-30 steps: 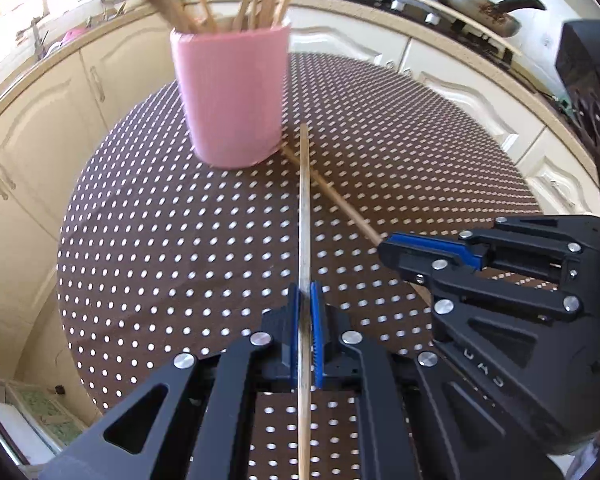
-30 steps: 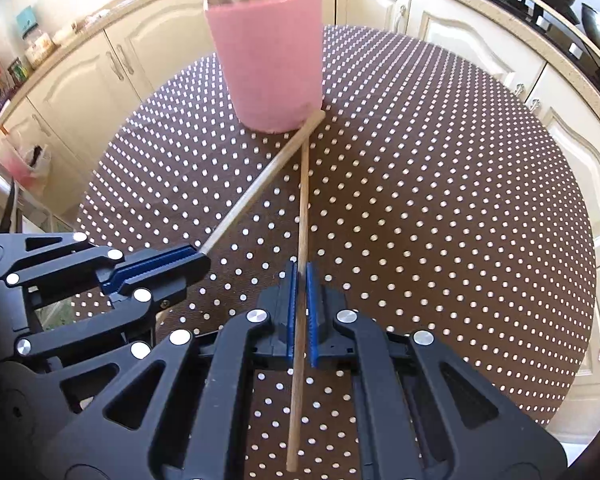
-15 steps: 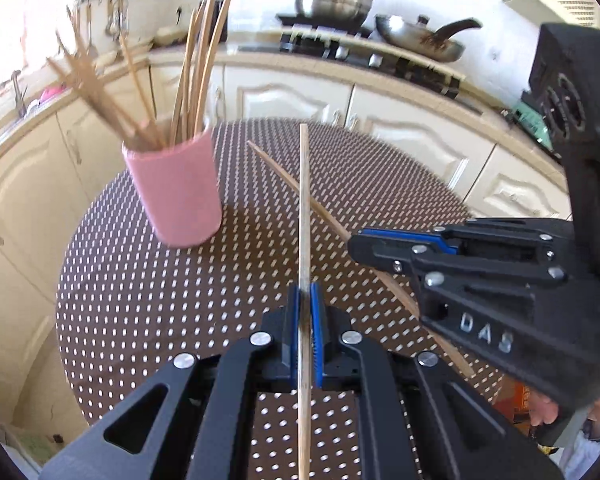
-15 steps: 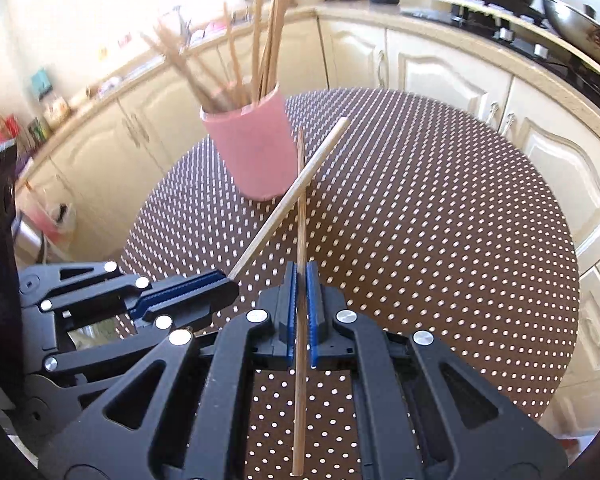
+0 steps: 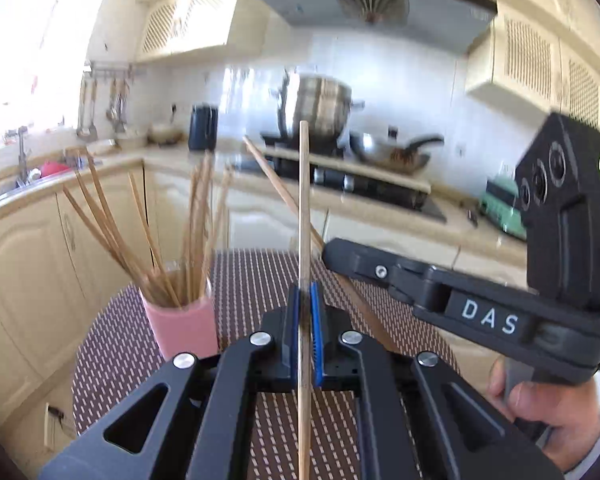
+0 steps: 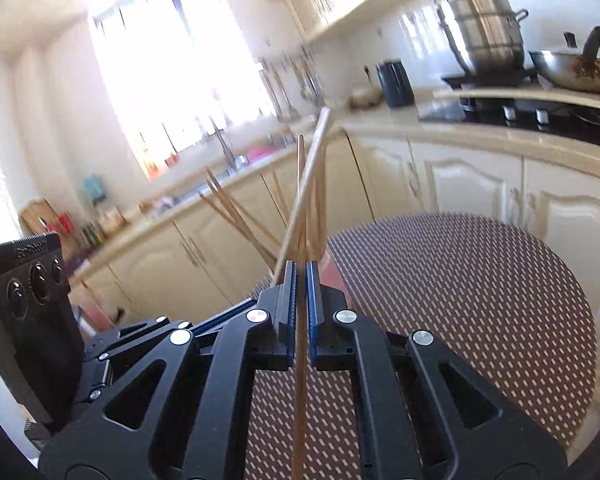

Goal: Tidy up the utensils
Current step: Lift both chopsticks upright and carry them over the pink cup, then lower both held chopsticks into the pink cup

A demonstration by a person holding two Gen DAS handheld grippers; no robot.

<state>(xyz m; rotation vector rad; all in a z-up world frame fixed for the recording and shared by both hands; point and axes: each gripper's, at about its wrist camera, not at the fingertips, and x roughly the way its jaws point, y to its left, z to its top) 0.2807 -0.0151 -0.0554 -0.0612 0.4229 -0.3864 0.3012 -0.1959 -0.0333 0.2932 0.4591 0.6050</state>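
Right tool (image 6: 301, 276) hides most of the pink cup (image 6: 332, 276).

I am looking into a home kitchen. Cream panelled cabinet doors (image 6: 464, 184) run beneath a pale stone countertop (image 6: 480, 136). A gas hob (image 5: 364, 184) carries a tall steel stockpot (image 5: 314, 110) and a wok (image 5: 388, 152), with an extractor hood (image 5: 372, 8) fitted above. I note a sink tap (image 5: 22, 152) at the left, ladles hanging from a wall rail (image 5: 108, 70), a dark kettle (image 5: 203, 127) on the counter, and a bright window (image 6: 172, 80). A round table with a brown dotted cloth (image 6: 480, 296) stands in front.
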